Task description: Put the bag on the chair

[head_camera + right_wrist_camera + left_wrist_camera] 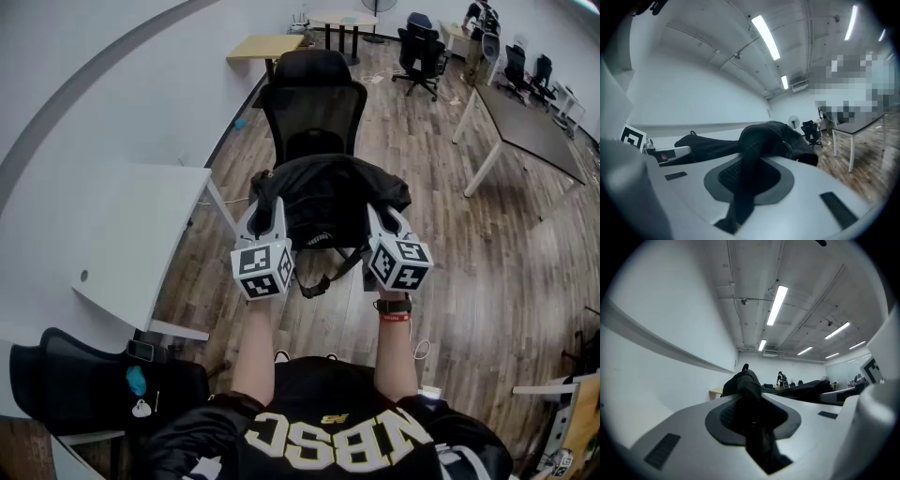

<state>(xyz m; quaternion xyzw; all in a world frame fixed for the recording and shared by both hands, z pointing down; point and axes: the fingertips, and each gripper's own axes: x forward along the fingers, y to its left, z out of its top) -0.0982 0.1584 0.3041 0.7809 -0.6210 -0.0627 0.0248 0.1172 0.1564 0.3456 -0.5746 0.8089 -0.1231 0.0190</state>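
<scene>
A black bag (323, 208) hangs in the air between my two grippers, just in front of a black mesh office chair (314, 103). My left gripper (266, 214) is shut on the bag's left side; in the left gripper view black fabric (749, 394) is pinched between the jaws. My right gripper (382, 223) is shut on the bag's right side, with a black strap (750, 173) squeezed between its jaws. A loose strap (323, 277) dangles below the bag. The chair's seat is hidden behind the bag.
A white desk (122, 234) stands close on the left. Another black chair (84, 384) sits at the lower left. A dark table (530, 122) with white legs is at the right, more office chairs (422, 52) and a wooden table (267, 45) stand farther back on the wooden floor.
</scene>
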